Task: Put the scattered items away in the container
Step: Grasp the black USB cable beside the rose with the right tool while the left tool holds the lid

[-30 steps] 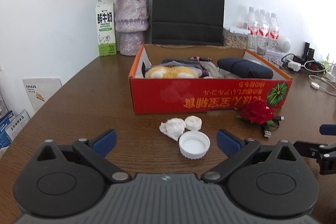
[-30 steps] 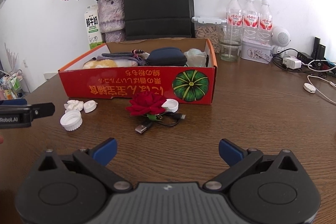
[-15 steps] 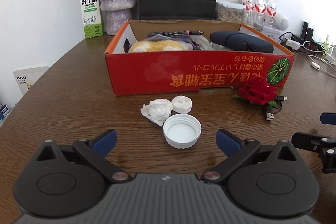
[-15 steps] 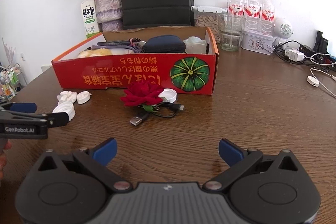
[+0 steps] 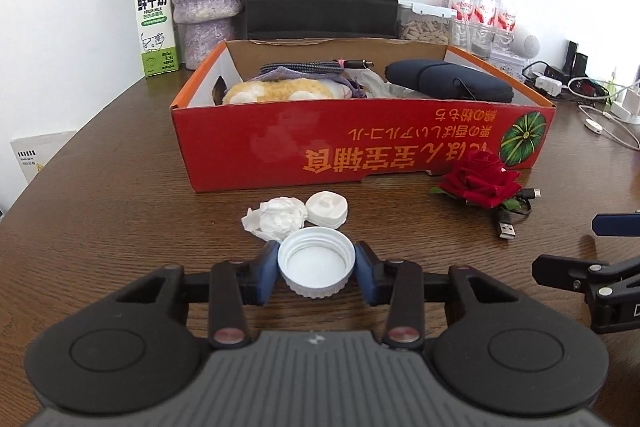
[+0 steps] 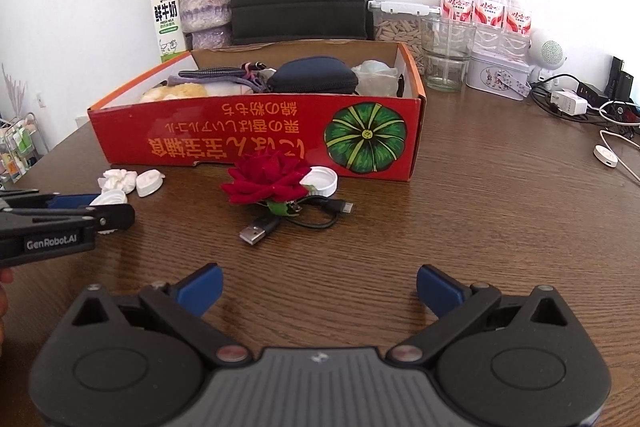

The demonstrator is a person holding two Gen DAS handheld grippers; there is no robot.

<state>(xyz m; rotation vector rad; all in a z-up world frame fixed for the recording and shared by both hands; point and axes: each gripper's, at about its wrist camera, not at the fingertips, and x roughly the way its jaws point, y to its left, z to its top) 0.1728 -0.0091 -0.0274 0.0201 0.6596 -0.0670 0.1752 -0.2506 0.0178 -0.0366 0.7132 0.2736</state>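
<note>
Red box (image 5: pixel 360 147) holds a pouch (image 5: pixel 448 82); before it, left gripper (image 5: pixel 317 269) has just closed on the white cap (image 5: pixel 317 267); right gripper (image 6: pixel 319 290) gapes, empty.

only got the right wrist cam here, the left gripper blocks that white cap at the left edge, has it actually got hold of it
Observer: Yes. In the left wrist view the left gripper has just been closing its jaws, and both blue fingers now press the sides of the white cap.
Operator: which way up is the cap
Observer: Open side up; its hollow inside faces the left camera.
Operator: anything crowding it
Observer: The crumpled tissue lies right behind the cap's far rim, close to one finger, and the small white lid sits beside the tissue.
</note>
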